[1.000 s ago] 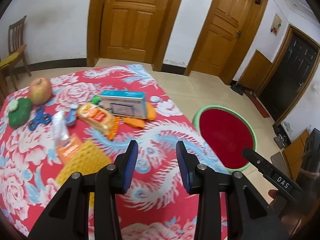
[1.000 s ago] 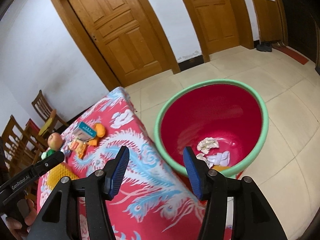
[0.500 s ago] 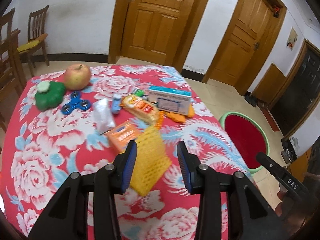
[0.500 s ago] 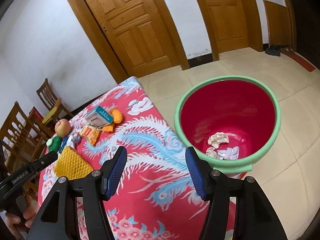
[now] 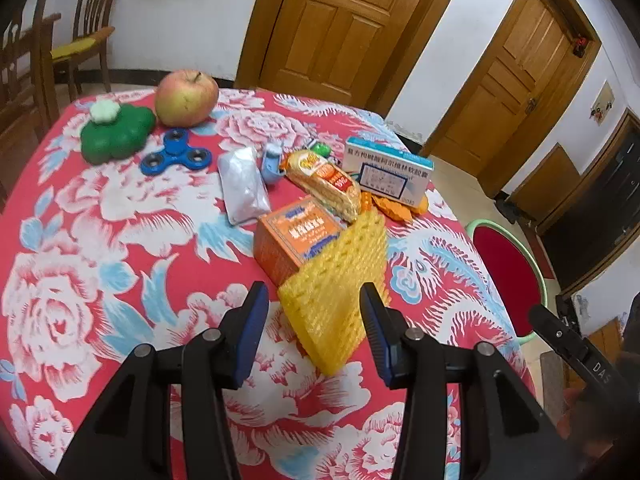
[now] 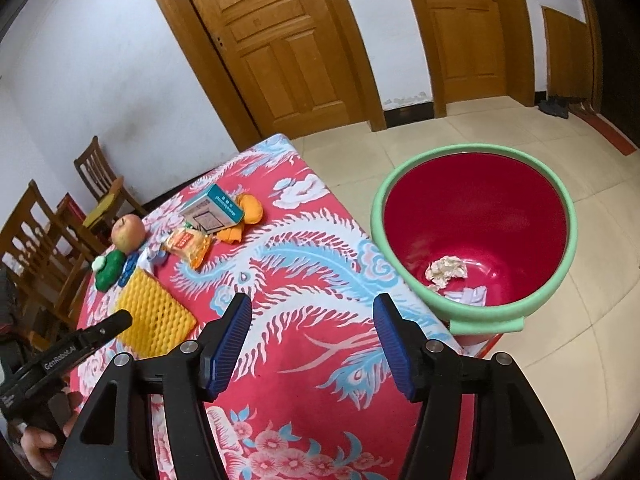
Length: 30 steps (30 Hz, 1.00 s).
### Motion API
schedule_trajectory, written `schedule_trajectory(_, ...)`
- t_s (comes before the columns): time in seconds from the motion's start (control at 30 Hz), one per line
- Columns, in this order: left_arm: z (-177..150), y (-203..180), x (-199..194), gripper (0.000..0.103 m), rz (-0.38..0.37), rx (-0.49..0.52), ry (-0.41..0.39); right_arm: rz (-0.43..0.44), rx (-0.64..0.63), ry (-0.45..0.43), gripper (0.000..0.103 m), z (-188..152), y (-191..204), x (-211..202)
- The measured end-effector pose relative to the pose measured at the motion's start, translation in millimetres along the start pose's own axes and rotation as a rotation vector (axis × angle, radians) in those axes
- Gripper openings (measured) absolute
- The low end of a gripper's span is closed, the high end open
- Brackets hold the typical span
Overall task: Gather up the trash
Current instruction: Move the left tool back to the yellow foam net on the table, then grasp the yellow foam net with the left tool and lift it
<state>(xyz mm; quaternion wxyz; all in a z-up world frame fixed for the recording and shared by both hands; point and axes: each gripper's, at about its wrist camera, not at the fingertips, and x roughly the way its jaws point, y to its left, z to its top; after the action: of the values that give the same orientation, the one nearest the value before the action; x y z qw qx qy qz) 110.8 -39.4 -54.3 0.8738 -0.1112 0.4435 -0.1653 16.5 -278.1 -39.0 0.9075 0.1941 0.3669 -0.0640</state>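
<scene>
Left gripper (image 5: 310, 320) jaws wide, hovering low over the table; yellow foam mesh fruit sleeve (image 5: 336, 288) lies between its blue pads (image 5: 252, 328), untouched, leaning on one orange cardboard box (image 5: 294, 238). Beyond: one yellow snack packet (image 5: 324, 184), one white-and-teal medicine box (image 5: 388, 170), one clear plastic bag (image 5: 244, 184). Right gripper (image 6: 312, 344) also wide, empty, above the red floral tablecloth (image 6: 304, 264). One red green-rimmed basin (image 6: 476, 232) on the floor holds two paper scraps (image 6: 446, 272).
</scene>
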Motion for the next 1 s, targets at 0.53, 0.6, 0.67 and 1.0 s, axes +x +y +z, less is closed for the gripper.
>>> schedule_trajectory(0.53,-9.2,1.9,21.3,0.044,-0.049,-0.017,0.053,0.002,-0.015,0.033,0.065,-5.0,7.6,11.2)
schedule_trajectory(0.6,-9.4,2.3,22.8,0.036,-0.062,-0.023,0.06,0.004,-0.017,0.034,0.065,-6.0,8.8,11.1)
schedule_trajectory(0.67,-10.4,3.2,23.9,0.022,-0.092,-0.033,0.068,0.006,-0.02,0.036,0.065,-6.3,10.2,11.4)
schedule_trajectory(1.0,-5.2,4.5,-7.9,0.011,-0.122,-0.02,0.001,0.019,-0.052,0.04,0.065,-6.7,22.0,13.9)
